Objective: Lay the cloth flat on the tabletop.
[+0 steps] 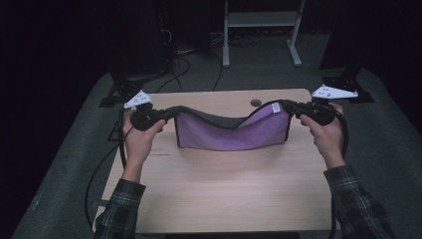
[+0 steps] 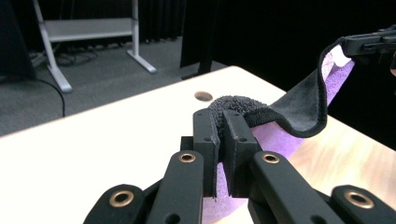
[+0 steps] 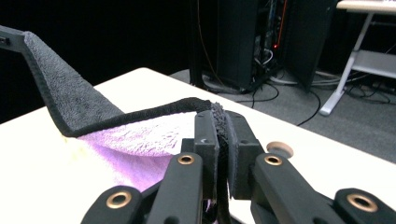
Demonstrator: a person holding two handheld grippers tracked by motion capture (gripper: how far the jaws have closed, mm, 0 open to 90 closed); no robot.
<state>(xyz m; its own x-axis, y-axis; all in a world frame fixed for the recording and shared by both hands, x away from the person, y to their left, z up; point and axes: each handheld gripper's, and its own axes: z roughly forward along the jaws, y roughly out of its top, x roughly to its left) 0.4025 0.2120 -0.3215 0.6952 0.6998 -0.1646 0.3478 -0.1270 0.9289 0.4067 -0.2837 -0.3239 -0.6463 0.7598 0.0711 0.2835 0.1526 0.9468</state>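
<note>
The cloth (purple on one face, dark grey on the other, with a dark bound edge) hung above the far half of the table, held by two upper corners. Its top edge sagged in the middle between the two holding points, and its lower edge lay at or just above the tabletop; contact could not be confirmed.

The left gripper was clenched on the cloth's left corner. In the left gripper view, the jaws pressed together on a bunched grey fold of the cloth, with the left gripper pointing across the table toward the other hand.

The right gripper was likewise clenched on the right corner. In the right gripper view, the right gripper pinched the dark edge between its jaws, and the cloth ran away from it with the purple face below.

A round hole sat in the tabletop near the far edge, behind the cloth.
</note>
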